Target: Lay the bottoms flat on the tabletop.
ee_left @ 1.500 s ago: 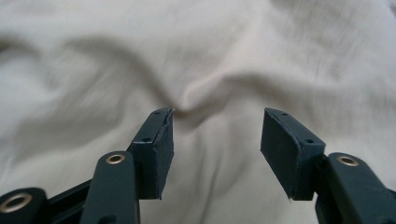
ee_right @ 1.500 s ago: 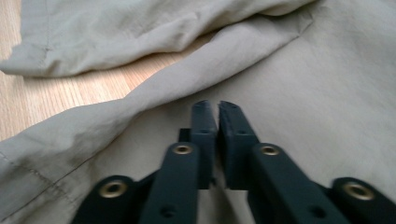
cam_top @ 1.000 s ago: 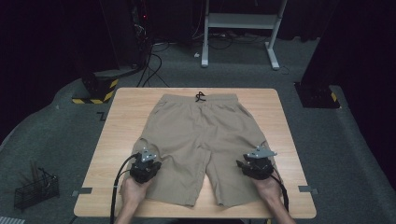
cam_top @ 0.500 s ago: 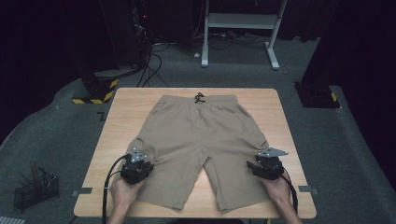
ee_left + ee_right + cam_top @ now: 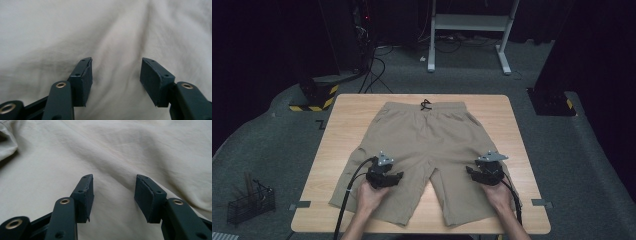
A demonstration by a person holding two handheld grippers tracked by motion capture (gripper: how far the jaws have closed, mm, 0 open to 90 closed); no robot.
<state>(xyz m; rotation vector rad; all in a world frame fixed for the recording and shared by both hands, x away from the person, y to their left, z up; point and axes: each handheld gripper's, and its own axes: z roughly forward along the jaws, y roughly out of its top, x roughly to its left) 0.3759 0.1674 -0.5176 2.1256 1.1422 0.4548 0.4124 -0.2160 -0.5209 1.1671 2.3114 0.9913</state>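
we note left hand-held gripper (image 5: pixel 388 176) jaws just opened, right hand-held gripper (image 5: pixel 482 172) likewise; nothing pinched. shorts (image 5: pixel 427 145) flat on worktop (image 5: pixel 347 115). risk: low regrasp bunches fabric, creases legs.

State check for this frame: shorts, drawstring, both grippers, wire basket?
Shorts: spread flat on the table, waistband at the far edge, some wrinkles.
Drawstring: tied at the waistband.
Left gripper: jaws have just been opening, fabric under them, nothing pinched.
Right gripper: jaws have just been opening, over the cloth, nothing pinched.
Wire basket: upright on the floor.
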